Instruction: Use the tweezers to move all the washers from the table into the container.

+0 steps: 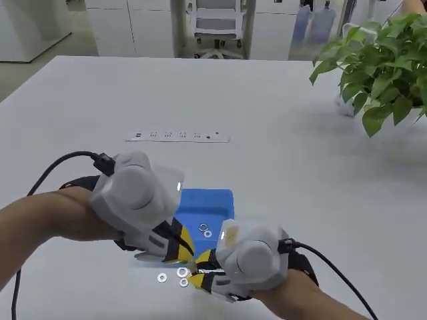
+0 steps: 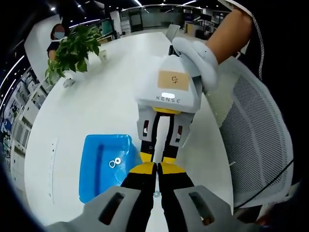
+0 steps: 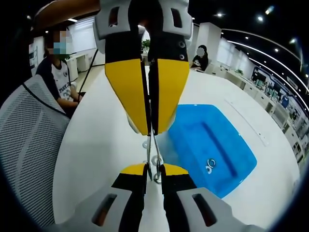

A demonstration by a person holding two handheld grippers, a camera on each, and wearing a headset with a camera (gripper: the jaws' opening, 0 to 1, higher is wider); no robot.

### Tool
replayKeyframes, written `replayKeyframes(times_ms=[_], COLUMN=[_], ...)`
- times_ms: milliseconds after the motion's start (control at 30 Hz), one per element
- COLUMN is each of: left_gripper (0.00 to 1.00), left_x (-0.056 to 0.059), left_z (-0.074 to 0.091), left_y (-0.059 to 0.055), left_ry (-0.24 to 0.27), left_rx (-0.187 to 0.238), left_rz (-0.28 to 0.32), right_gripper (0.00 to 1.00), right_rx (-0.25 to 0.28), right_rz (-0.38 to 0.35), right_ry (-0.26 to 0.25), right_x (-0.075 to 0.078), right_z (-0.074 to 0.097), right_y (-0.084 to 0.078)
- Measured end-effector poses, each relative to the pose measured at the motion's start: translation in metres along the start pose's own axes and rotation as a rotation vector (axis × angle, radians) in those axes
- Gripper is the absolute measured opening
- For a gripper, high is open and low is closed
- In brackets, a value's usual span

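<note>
My two grippers meet tip to tip just in front of the blue container point(image 1: 208, 200). The left gripper point(image 1: 189, 257) is shut on thin metal tweezers point(image 3: 152, 150), which run from its yellow jaws point(image 3: 150, 128) down into the right gripper point(image 3: 153, 170). The right gripper is also shut around the tweezers' tines. The tweezers' tips sit among three washers point(image 1: 182, 272) lying on the white table beside the container. Two washers point(image 1: 205, 231) lie inside the container point(image 3: 212, 135). In the left gripper view my own jaws point(image 2: 157, 169) face the right gripper point(image 2: 157, 158).
A potted plant point(image 1: 381, 63) stands at the table's far right. A flat strip point(image 1: 177, 137) lies mid-table beyond the container. An office chair point(image 1: 217, 27) is behind the table, and a mesh chair back point(image 2: 256, 130) is close to the near edge.
</note>
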State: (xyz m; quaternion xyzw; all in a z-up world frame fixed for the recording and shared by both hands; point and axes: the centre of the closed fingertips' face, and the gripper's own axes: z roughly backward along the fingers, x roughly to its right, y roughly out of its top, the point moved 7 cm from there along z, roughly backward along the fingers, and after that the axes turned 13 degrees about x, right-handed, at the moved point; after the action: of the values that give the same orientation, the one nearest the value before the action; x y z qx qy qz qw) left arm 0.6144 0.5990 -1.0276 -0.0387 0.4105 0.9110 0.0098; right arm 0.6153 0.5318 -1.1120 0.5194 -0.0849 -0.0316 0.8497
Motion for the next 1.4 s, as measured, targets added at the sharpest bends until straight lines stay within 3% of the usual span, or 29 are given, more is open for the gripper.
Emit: replayKeyframes(times_ms=[400, 767, 1400], left_gripper=[0.06, 0.06, 0.06], left_x=[-0.01, -0.008, -0.011], left_z=[-0.003, -0.004, 0.019], left_y=[0.001, 0.002, 0.03], left_ry=[-0.006, -0.02, -0.018], left_rx=[0.007, 0.0, 0.018], left_rz=[0.024, 0.027, 0.001], right_gripper=[0.11, 0.1, 0.1], right_rx=[0.0, -0.002, 0.054], right_rz=[-0.041, -0.05, -0.028], right_ry=[-0.004, -0.009, -0.042], right_x=[0.003, 0.002, 0.007], right_z=[-0.001, 0.0, 0.019], right_y=[-0.002, -0.002, 0.028])
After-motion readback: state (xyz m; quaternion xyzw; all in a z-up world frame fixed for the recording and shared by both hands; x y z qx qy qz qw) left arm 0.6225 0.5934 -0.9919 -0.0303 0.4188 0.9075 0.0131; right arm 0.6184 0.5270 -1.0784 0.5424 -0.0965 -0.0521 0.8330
